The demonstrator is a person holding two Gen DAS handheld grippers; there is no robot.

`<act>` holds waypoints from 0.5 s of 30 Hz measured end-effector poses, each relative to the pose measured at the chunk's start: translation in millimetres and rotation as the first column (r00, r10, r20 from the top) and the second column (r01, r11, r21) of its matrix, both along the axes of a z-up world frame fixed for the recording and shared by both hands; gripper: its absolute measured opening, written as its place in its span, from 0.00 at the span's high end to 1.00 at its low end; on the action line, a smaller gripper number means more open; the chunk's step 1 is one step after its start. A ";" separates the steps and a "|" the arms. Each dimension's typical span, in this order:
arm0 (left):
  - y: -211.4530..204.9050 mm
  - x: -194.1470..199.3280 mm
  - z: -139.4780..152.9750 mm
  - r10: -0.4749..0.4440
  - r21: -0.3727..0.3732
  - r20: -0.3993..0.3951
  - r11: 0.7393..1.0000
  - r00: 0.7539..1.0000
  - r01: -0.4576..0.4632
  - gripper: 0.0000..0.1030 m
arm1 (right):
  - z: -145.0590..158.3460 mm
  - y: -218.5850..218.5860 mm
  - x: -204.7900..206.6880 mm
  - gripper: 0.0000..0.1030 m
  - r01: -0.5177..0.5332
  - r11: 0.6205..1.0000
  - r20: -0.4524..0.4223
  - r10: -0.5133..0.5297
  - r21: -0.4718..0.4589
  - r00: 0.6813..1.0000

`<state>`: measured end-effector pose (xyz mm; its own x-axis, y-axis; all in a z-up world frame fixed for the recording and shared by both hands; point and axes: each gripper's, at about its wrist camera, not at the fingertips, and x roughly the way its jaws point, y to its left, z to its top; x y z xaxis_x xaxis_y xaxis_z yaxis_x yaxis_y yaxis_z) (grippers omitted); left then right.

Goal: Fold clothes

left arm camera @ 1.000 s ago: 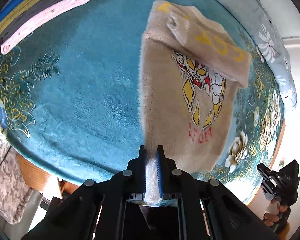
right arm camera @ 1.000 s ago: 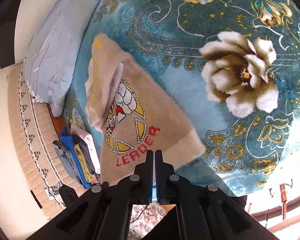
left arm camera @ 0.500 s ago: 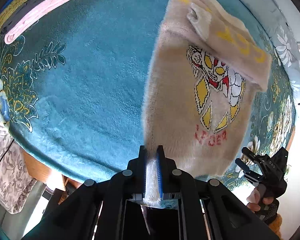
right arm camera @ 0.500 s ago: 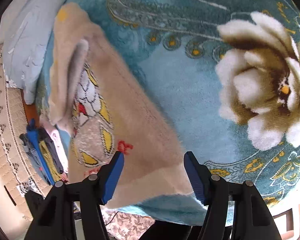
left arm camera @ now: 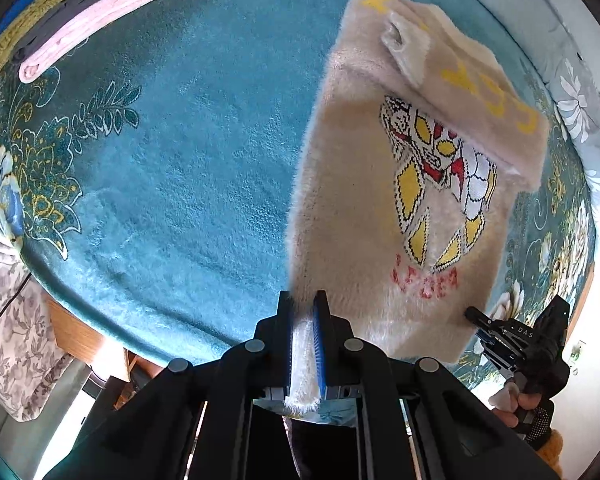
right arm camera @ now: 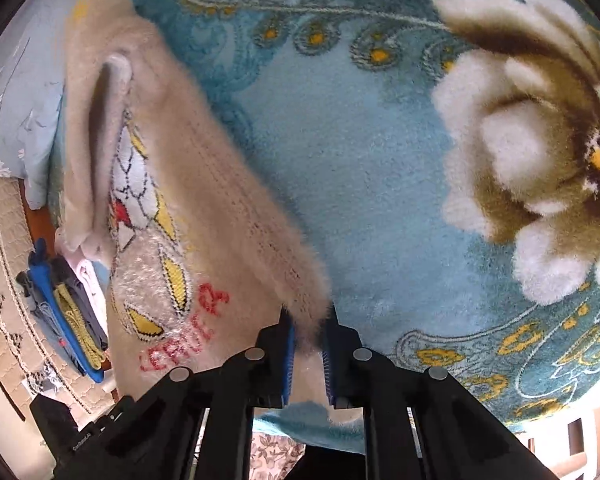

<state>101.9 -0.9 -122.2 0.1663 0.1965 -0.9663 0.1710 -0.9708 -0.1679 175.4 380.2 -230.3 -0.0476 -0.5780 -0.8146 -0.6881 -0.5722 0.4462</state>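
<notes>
Beige sweater (left arm camera: 380,208) lies flat on teal blanket (left arm camera: 188,152), long axis running straight away from both grippers, sleeve folded across the far end. Left gripper (left arm camera: 303,320) is clamped on the near left hem corner; right gripper (right arm camera: 308,332) has the near right corner between its jaws, small gaps showing, so can't tell if it's pinched. Each arm sits at its own corner, neither nearer.

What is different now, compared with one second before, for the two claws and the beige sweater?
The right claw, shut and empty a second ago, opened, moved onto the near hem corner of the beige sweater and has closed on it. The left claw stays shut on the other hem corner. The sleeve remains folded across the chest, and the clothes pile is unmoved.
</notes>
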 end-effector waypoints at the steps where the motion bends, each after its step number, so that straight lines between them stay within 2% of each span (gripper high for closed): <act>1: -0.3 -0.6 3.1 0.002 0.000 -0.010 1.000 1.000 -0.002 0.91 | 7.0 -0.1 -1.2 0.88 -0.006 1.000 -0.020 0.006 -0.016 1.000; 8: -5.8 -4.3 34.5 -0.036 0.021 -0.086 0.999 0.996 0.038 0.91 | 71.5 18.4 3.2 0.89 0.026 0.993 -0.183 -0.046 -0.112 0.982; 11: -11.7 1.6 44.6 -0.070 0.020 -0.098 0.997 0.993 0.072 0.91 | 89.1 29.4 14.0 0.89 0.024 0.991 -0.203 -0.051 -0.131 0.978; 13: -19.9 8.7 45.5 -0.069 0.023 -0.080 0.997 0.994 0.071 0.91 | 97.8 35.5 22.7 0.90 0.035 0.988 -0.202 -0.066 -0.153 0.977; 15: -24.9 -0.7 44.0 -0.021 0.050 -0.069 0.998 0.997 0.025 0.91 | 108.8 43.6 27.2 0.90 0.058 0.984 -0.206 -0.093 -0.171 0.974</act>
<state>101.3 -25.8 -78.2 0.1054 0.2423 -0.9644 0.1354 -0.9643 -0.2275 202.6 423.8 -121.4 -0.2582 -0.6898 -0.6764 -0.6057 -0.4299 0.6696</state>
